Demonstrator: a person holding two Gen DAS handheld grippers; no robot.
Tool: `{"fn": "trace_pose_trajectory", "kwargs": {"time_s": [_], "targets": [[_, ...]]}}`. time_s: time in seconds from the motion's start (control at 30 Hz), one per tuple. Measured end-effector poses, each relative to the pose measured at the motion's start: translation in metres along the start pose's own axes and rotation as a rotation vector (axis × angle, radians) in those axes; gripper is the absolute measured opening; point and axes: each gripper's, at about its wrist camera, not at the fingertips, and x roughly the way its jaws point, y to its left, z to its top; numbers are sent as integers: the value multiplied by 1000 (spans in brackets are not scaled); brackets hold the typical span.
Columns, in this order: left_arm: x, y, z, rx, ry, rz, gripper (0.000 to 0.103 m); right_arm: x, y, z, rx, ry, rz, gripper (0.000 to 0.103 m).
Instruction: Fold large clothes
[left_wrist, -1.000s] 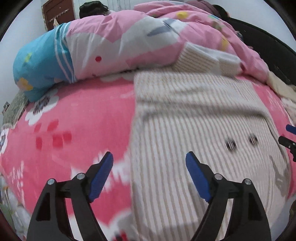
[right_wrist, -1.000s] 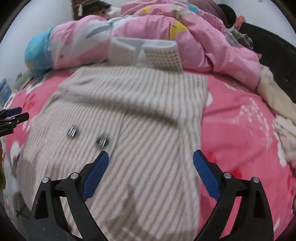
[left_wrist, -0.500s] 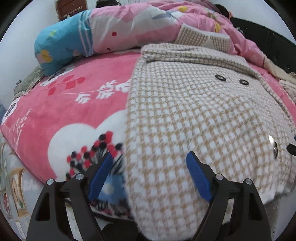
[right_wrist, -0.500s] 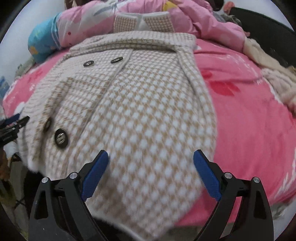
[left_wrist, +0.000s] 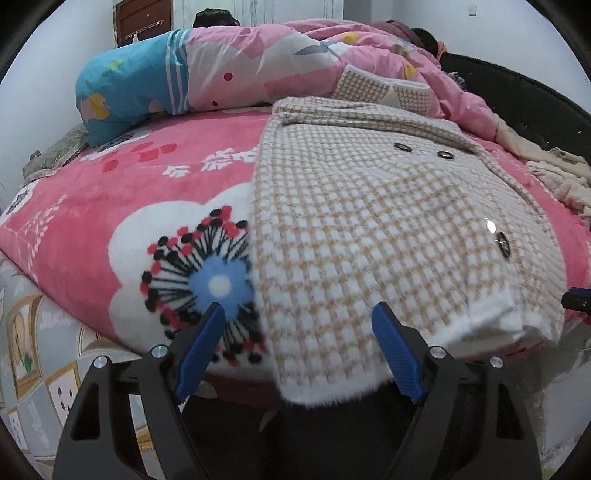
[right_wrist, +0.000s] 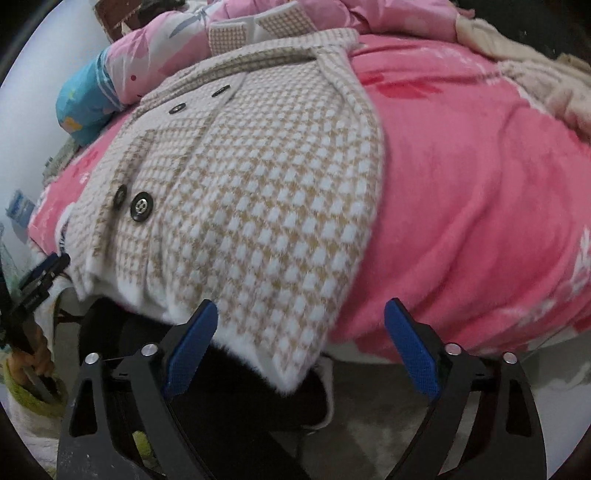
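hanging over the bed's (left_wrist: 85, 206) near edge, a checked coat (left_wrist: 369, 221) lies between the spread left gripper (left_wrist: 299, 339) and right gripper (right_wrist: 301, 334), whose fingers have just narrowed, holding nothing.

The coat (left_wrist: 369, 229) is showing a beige-and-white houndstooth check with dark round buttons (right_wrist: 141, 207); beneath the coat, the blanket (left_wrist: 110, 199) is glowing hot pink, carrying a white patch with a blue-centred flower in black and red just left of the coat; behind the coat, the duvet (left_wrist: 236, 74) is showing pale pink with a sky-blue end
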Motion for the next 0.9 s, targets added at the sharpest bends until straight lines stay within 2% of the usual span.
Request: {"fn": "trace_pose_trajectory", "kwargs": {"time_s": [0.2, 0.3, 0.5, 0.9], "targets": [[-2, 11, -4, -36, -32, -29, 79, 0, -11, 6, 57, -3, 34, 75], [8, 20, -4, -82, -7, -32, 70, 5, -19, 10, 106, 5, 44, 70], [18, 32, -5, -149, 17, -92, 62, 8, -25, -4, 122, 49, 83, 61], [35, 31, 13, -185, 27, -146, 58, 11, -25, -3, 128, 37, 68, 58]]}}
